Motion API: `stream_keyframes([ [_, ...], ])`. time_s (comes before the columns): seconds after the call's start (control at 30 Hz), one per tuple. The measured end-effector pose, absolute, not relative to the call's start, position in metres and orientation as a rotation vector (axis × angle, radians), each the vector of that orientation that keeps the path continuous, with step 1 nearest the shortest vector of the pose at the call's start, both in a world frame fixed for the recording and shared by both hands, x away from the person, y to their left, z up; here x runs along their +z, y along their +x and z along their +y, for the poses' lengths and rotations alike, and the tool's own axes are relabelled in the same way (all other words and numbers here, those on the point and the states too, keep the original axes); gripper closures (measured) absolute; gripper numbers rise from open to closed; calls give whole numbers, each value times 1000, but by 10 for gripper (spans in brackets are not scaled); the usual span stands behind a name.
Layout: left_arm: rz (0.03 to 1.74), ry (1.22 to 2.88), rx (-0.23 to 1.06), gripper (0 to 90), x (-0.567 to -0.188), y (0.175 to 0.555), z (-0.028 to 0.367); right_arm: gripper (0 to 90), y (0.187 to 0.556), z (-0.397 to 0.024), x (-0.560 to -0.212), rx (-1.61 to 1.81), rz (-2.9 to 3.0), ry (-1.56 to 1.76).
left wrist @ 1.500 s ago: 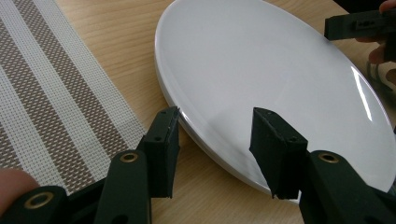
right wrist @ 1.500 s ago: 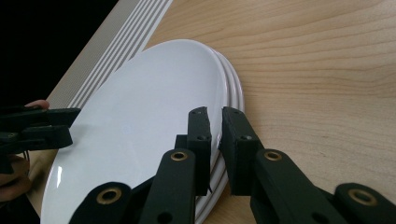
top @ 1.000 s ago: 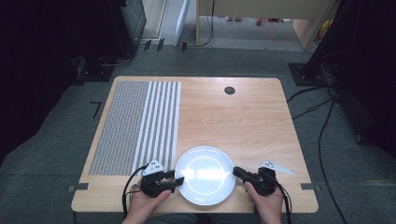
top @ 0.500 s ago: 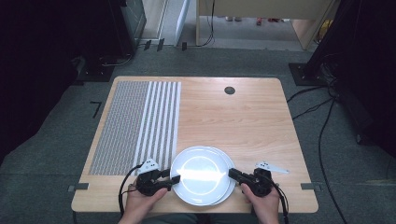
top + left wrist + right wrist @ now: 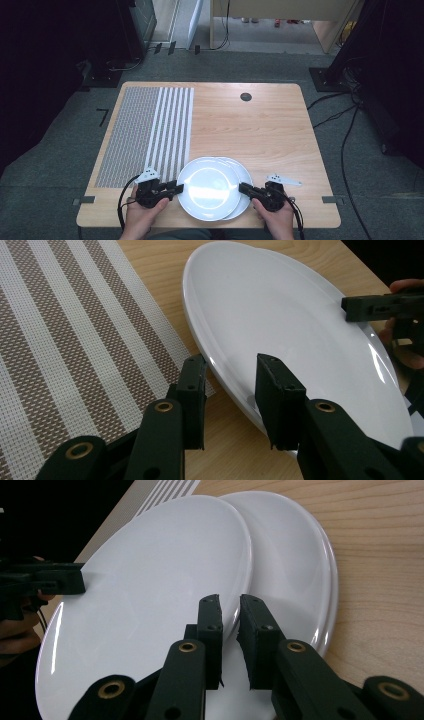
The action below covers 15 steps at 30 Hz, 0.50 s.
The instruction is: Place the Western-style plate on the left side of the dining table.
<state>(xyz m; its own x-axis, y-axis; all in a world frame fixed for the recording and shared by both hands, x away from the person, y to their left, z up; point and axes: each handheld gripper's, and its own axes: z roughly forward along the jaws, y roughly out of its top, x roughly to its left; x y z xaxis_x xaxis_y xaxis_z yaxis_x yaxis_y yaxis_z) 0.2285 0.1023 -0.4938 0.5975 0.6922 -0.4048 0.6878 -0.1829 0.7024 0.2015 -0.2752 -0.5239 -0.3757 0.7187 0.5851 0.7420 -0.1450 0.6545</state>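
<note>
top plate [image 5: 206, 189]: white, at the table's near edge, shifted left over the bottom plate [image 5: 245, 176].
left gripper [image 5: 176, 188]: jaws have just been closing, the top plate's left rim between them.
right gripper [image 5: 245, 188]: jaws narrow, clamped on the top plate's right rim.
mat [image 5: 150, 130]: striped, just left of the plates.
table [image 5: 260, 130]: light wood.

upper plate [image 5: 207, 187]: lies on the lower plate, shifted left of it
lower plate [image 5: 245, 175]: on the table [image 5: 260, 130], near its front edge
mat [image 5: 150, 127]: left of the upper plate, on the table
left hand-held gripper [image 5: 176, 188]: at the upper plate's left rim
right hand-held gripper [image 5: 244, 188]: at the plates' right rim
</note>
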Motion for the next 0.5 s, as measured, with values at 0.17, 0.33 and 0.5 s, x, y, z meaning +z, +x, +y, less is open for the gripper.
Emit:
stream_keyframes([
  [0.17, 1099, 1907, 4, 667, -493, 229, 103, 797, 203, -274, -526, -1595, -2004, -1763],
  [0.33, 1091, 1910, -13, 669, -493, 231, 104, 789, 205, -271, -529, -1590, -1934, -1819],
  [0.5, 1091, 1908, -19, 670, -494, 231, 104, 802, 207, -269, -530, -1596, -1868, -1865],
])
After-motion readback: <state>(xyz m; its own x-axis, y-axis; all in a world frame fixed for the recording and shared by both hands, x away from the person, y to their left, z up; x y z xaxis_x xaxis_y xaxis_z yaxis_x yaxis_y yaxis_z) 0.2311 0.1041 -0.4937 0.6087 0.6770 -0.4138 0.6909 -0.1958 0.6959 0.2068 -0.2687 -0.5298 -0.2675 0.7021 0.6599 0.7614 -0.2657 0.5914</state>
